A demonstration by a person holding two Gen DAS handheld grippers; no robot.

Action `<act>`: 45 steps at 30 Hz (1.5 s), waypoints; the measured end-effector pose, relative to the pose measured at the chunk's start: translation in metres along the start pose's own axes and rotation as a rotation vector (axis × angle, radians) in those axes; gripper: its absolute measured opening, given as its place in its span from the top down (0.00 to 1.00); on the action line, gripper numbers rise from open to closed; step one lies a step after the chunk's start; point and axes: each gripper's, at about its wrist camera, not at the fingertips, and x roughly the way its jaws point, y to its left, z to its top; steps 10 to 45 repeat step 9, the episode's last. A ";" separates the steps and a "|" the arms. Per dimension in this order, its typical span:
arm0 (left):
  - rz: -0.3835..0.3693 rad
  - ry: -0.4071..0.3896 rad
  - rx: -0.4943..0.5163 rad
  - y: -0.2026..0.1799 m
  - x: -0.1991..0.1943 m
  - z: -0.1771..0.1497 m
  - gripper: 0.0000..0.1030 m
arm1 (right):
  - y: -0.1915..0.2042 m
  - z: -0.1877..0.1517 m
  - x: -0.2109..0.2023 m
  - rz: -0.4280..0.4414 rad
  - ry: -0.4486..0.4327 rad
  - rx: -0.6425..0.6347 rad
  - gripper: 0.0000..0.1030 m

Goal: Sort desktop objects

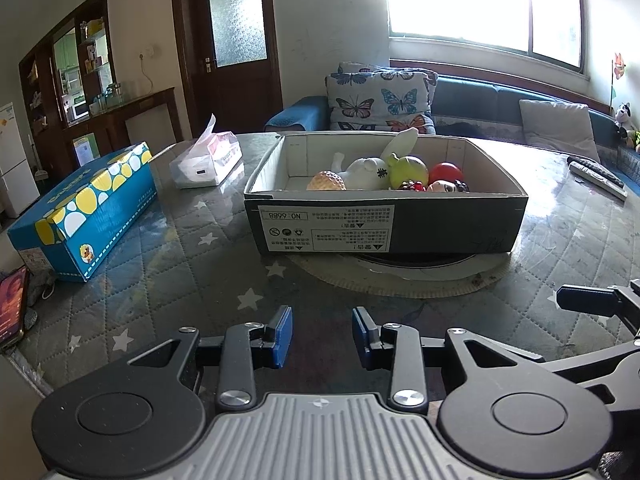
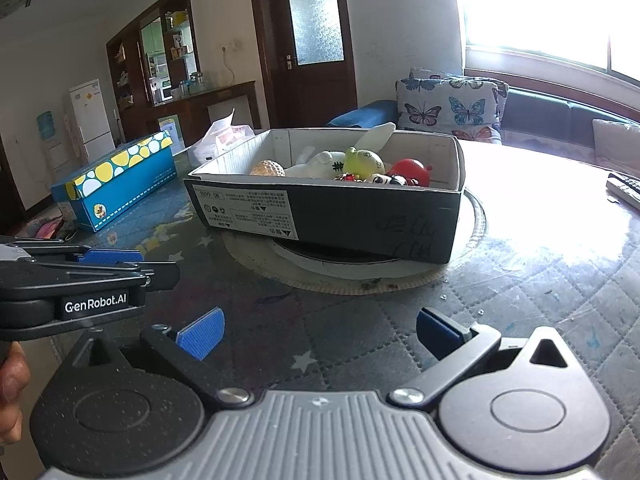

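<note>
We are holding the left tool (image 1: 322,336) narrowly parted, the right tool (image 2: 320,334) wide, both empty; the box (image 1: 384,224) is sitting ahead on the worktop (image 1: 192,256).

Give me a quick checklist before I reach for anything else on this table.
1. Left hand-held gripper open and empty: ok.
2. Right hand-held gripper open and empty: ok.
3. Cardboard box open-topped, toys like the red ball already inside: ok.
4. Box sits flat: not ok, it rests on a round turntable.
5. Blue spotted carton and tissue pack left of the box, apart from it: ok.
6. Loose toys left on the table: cannot tell.
</note>
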 end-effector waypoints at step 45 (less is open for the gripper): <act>-0.023 -0.015 -0.010 0.000 -0.001 0.000 0.65 | 0.002 -0.001 0.001 -0.002 0.000 0.000 0.00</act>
